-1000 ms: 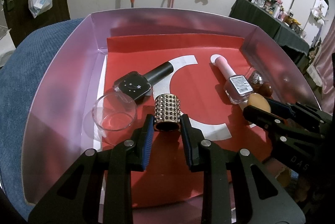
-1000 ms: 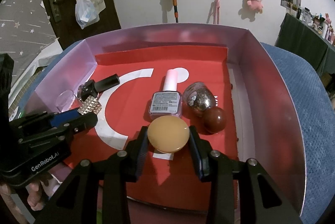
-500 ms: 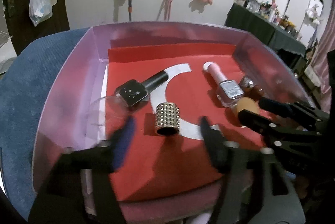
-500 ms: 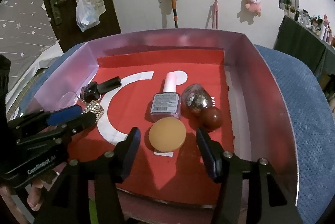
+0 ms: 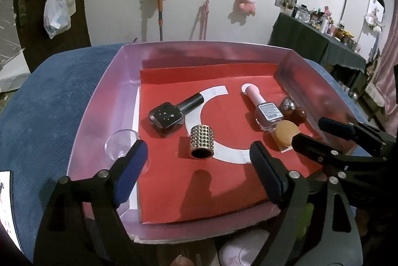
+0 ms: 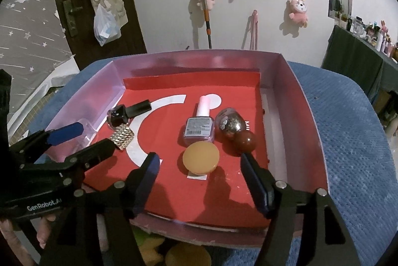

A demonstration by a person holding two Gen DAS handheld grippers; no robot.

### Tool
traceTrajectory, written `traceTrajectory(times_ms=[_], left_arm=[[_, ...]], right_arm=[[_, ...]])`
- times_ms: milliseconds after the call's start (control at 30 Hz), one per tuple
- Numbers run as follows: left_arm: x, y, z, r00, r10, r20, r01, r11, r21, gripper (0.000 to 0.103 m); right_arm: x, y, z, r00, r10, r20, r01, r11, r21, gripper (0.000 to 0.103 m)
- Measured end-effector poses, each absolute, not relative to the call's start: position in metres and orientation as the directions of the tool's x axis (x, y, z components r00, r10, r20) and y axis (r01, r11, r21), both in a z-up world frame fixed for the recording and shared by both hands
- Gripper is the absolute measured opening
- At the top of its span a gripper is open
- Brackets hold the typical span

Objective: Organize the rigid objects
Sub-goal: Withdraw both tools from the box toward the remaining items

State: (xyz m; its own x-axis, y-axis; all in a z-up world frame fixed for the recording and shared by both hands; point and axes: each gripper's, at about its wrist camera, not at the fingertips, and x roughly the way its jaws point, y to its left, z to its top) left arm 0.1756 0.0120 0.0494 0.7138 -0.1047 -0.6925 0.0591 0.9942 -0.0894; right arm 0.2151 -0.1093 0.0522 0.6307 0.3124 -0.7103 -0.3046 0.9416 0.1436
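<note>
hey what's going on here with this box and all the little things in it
A person holds two handheld grippers at the near edge of a pink box lined in red. Both the left gripper and the right gripper are open and hold nothing. The studded gold cylinder lies ahead of the left one, and the tan round disc ahead of the right. Also lying inside are a black nail polish bottle, a pink nail polish bottle, a clear cup and two small balls.

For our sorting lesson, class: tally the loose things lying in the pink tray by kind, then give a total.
Nail polish bottles: 2 (black, pink)
Studded cylinder: 1
Clear cup: 1
Tan disc: 1
Egg-shaped pieces: 2 (glittery, brown)
Total: 7
</note>
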Motion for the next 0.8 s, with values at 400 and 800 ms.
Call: traceTrajectory(times_ms=[400,800], left_arm=[[0.158,0.023,0.061,0.743,-0.088,-0.664,0.029,0.995,-0.099,0.099],[0.137,0.025,0.068,0.778,-0.042,-0.627,0.006,0.998,-0.060,0.103]], right_arm=[[0.192,-0.114,0.068,0.677,0.313,-0.666,-0.301,0.944,0.137,0.092],[0.167,-0.118,0.084,0.709,0.326,-0.626,-0.298,0.942,0.154,0.103]])
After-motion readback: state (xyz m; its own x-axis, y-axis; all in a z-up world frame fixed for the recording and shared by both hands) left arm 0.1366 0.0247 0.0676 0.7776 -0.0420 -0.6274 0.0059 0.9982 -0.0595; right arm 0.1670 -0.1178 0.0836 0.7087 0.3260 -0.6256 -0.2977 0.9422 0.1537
